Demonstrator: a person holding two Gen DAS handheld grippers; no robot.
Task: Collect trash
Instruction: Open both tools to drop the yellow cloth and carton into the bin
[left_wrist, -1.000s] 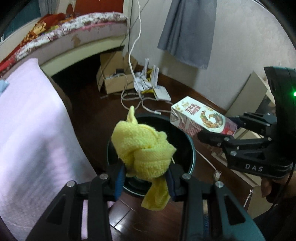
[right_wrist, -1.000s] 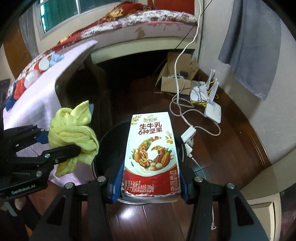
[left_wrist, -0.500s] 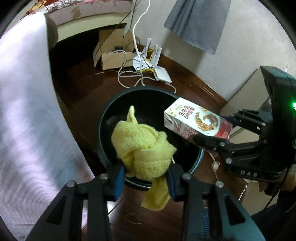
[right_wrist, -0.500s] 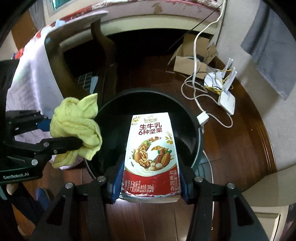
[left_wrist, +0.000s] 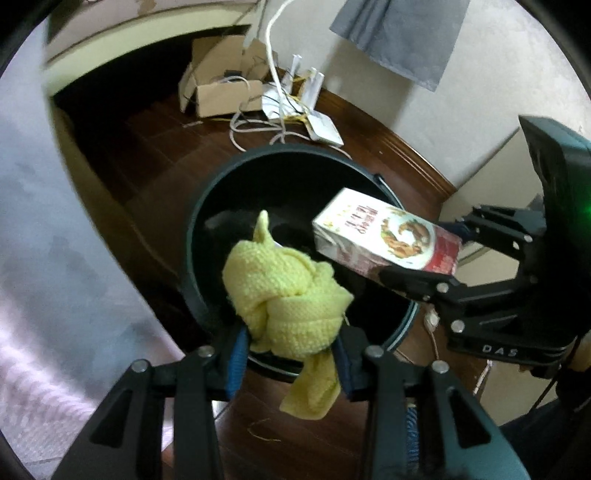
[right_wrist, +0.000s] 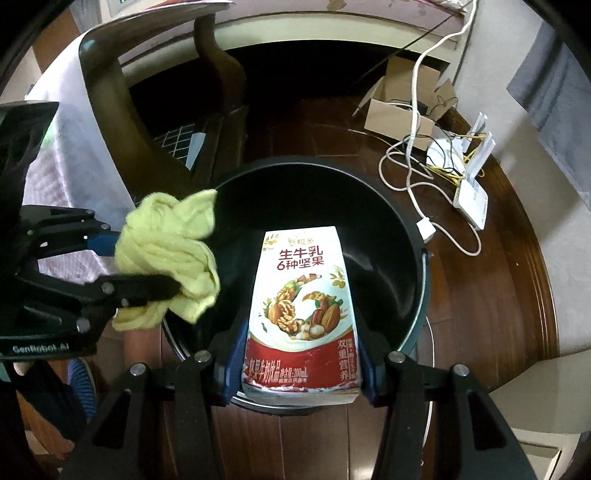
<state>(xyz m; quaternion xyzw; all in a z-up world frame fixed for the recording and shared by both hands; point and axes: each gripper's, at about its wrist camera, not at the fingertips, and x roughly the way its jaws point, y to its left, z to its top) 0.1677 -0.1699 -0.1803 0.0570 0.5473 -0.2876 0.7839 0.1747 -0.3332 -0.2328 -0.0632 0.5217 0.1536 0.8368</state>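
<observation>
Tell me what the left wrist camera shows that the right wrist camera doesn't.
Only the left wrist view shows the grey cloth hanging in full on the wall. Only the right wrist view shows the dark wooden chair and the milk carton's printed front. Both show the black trash bin, the knotted yellow rag between the left gripper's opening jaws, the right gripper clamping the carton, and the cardboard box.

An open brown cardboard box (left_wrist: 221, 94) sat on the dark wooden floor (right_wrist: 480, 295) by the wall, with a tangle of white cables (right_wrist: 413, 177) trailing from it. Just beside the box lay a white router with upright antennas (right_wrist: 474, 192). A grey cloth (left_wrist: 402, 37) hung against the pale wall above.
</observation>
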